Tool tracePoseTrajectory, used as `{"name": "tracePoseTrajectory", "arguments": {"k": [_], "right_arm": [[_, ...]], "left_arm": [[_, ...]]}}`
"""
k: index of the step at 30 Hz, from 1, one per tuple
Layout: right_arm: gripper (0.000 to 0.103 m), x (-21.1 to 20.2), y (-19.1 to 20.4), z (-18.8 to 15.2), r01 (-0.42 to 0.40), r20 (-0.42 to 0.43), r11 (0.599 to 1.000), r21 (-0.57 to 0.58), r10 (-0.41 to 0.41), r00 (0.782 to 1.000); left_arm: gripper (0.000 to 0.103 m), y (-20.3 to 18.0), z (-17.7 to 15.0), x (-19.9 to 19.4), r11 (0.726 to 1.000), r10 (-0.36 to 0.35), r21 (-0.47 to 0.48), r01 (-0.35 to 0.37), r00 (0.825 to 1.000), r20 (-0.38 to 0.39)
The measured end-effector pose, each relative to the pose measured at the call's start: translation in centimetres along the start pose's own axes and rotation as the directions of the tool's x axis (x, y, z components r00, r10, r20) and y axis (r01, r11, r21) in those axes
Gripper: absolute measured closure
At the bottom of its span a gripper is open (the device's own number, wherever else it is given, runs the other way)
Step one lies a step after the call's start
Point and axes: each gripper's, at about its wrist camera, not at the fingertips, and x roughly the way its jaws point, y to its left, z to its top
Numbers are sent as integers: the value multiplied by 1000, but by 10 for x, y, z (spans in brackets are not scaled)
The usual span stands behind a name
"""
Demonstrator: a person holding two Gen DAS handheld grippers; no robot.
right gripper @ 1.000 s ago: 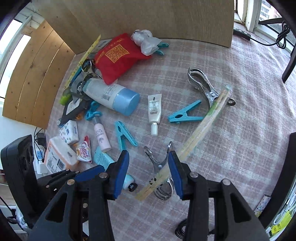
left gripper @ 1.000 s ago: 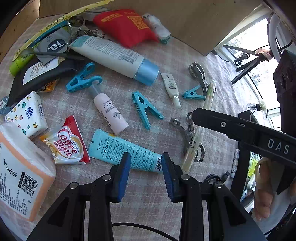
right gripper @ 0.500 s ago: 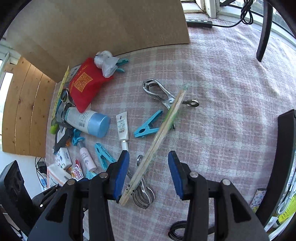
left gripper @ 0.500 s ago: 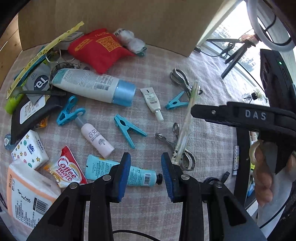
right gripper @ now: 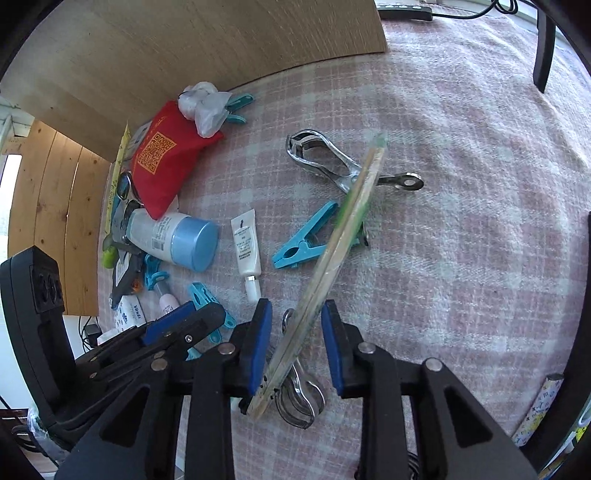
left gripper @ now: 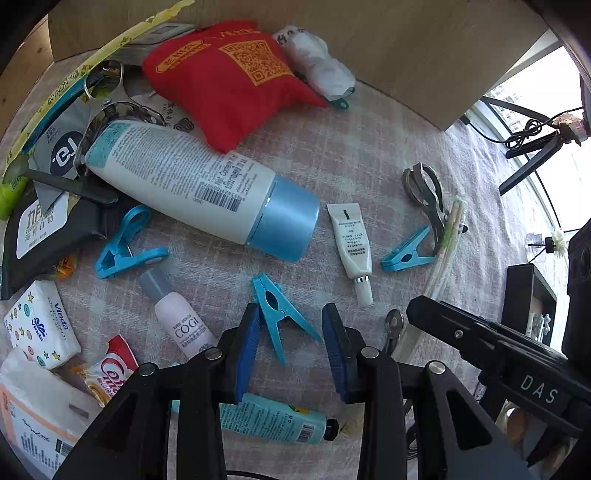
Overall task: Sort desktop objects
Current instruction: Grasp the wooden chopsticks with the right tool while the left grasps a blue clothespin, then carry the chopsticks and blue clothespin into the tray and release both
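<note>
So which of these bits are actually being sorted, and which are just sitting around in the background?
Being sorted, all loose on the table:
wrapped chopsticks
blue peg
metal clip
white bottle
small tube
red pouch

Just around:
wooden board
tripod by the window
power strip
checked cloth underneath
</note>
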Motion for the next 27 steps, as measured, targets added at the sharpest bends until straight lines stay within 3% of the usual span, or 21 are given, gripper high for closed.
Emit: {"name": "tracePoseTrajectory", "arguments": {"k": [3, 6, 11, 14, 21, 27], "right_arm": [[83, 0, -1, -3, 16, 2, 1000, -17, -16, 1000], [88, -1, -3, -4, 19, 8, 999, -31, -19, 1000], [93, -9, -4, -9, 9, 29, 999, -37, -8, 1000], [98, -17, -6, -15, -28, 50, 999, -23, 29, 998], [98, -43, -11, -36, -58, 105, 998, -32, 61, 993], [98, -83, -44, -66, -73, 165, 997, -2, 72, 984]], "left_arm": [[71, -6, 3, 1, 999, 25, 22, -25, 1000, 16], [83, -8, 1, 2, 997, 59, 44, -61, 998, 33], [84, -7, -5, 0, 996, 58, 68, -62, 997, 53], [84, -6, -9, -6, 998, 35, 56, -39, 997, 71], [84, -15, -28, -39, 997, -24, 71, 15, 991, 129], [84, -63, -43, -62, 986, -93, 154, 70, 984, 151]]}}
